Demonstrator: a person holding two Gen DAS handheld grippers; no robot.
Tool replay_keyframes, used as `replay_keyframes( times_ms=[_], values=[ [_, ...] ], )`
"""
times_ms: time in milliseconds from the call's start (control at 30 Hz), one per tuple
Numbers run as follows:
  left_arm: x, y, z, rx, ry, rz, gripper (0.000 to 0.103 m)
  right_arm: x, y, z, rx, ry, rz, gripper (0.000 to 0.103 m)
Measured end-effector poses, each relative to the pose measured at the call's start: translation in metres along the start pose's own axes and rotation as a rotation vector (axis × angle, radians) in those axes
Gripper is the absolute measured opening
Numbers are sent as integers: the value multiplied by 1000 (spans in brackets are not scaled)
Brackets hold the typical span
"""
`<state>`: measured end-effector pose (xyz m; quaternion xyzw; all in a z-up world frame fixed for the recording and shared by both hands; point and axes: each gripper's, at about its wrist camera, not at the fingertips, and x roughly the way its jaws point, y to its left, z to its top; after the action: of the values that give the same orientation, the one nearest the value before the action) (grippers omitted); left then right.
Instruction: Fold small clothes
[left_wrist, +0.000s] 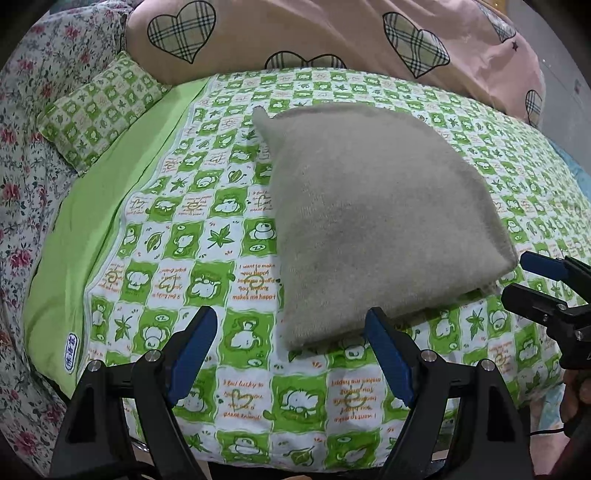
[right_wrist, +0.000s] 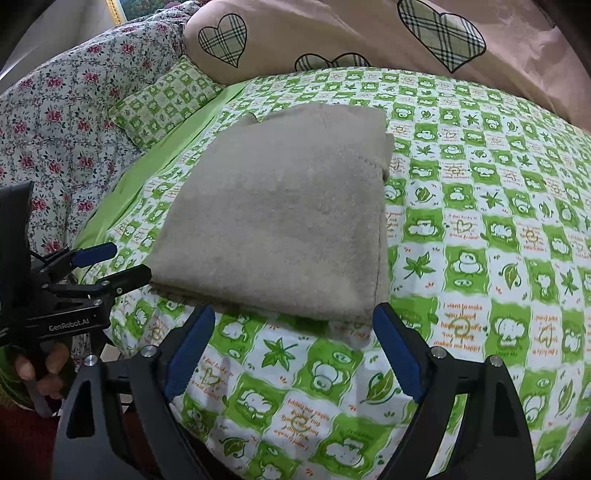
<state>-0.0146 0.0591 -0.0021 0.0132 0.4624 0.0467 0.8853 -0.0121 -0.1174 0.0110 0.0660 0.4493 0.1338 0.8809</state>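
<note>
A grey fuzzy garment lies folded into a flat rectangle on the green-and-white checked bed sheet. It also shows in the right wrist view. My left gripper is open and empty, its blue-padded fingers just short of the garment's near corner. My right gripper is open and empty at the garment's near edge. It shows from the side in the left wrist view, and the left gripper shows in the right wrist view; both sit beside the garment's near corners.
A small pillow in the same green check lies at the back left. A pink quilt with plaid hearts is piled along the back. A floral cover borders the left side. The bed's front edge is right below the grippers.
</note>
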Motion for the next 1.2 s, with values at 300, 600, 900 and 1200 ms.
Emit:
replay_keyframes(
  times_ms=[300,600,900,1200],
  values=[
    [0,1,6,-8,-3,3,83,5,-4,14,-5,2,0,90],
    [-3,7,18,-36,-30,-13,83,8,-5,30,-13,-7,9,90],
    [2,12,33,-73,-38,-40,83,15,-8,43,16,-8,22,91],
    [11,9,33,-83,-24,-47,83,18,-11,48,27,-3,21,91]
  ],
)
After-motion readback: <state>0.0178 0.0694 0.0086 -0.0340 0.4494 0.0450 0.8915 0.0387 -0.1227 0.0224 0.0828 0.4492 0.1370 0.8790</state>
